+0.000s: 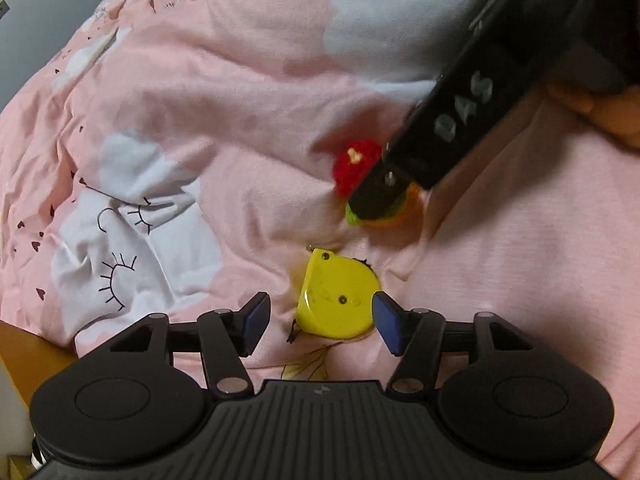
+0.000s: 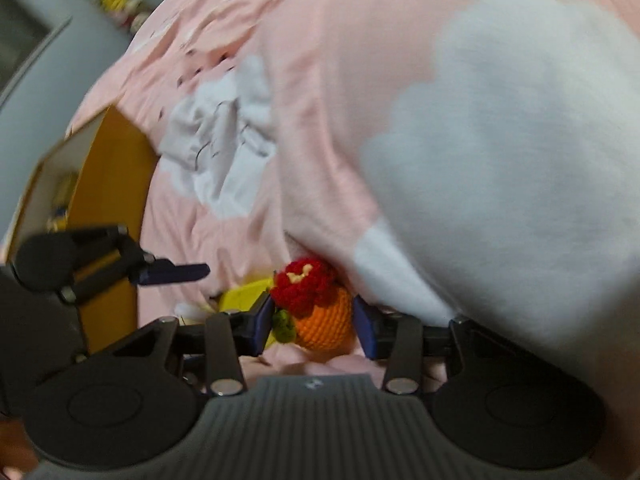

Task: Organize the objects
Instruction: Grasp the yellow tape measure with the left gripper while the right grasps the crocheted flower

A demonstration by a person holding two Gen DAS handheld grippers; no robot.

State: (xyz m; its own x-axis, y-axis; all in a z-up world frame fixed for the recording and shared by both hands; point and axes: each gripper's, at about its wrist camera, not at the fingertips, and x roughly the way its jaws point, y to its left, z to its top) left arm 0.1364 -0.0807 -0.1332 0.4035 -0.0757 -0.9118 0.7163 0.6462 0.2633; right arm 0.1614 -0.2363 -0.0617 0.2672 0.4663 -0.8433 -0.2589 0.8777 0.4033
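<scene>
A yellow tape measure (image 1: 332,296) lies flat on the pink bedding. My left gripper (image 1: 320,320) stands open around it; the right pad is at its edge and the left pad is clear of it. Just beyond lies a crochet toy (image 2: 324,312) with an orange body, a red flower top and a green leaf. My right gripper (image 2: 312,324) has a pad against each side of the toy. In the left wrist view a right gripper finger (image 1: 376,188) covers part of the toy (image 1: 354,168). A left gripper finger (image 2: 176,273) shows in the right wrist view.
Rumpled pink bedding with white cloud prints (image 1: 200,100) fills both views and bulges up on the right (image 2: 500,140). An orange wooden edge (image 2: 112,200) runs along the left. A hand (image 1: 600,116) holds the right gripper.
</scene>
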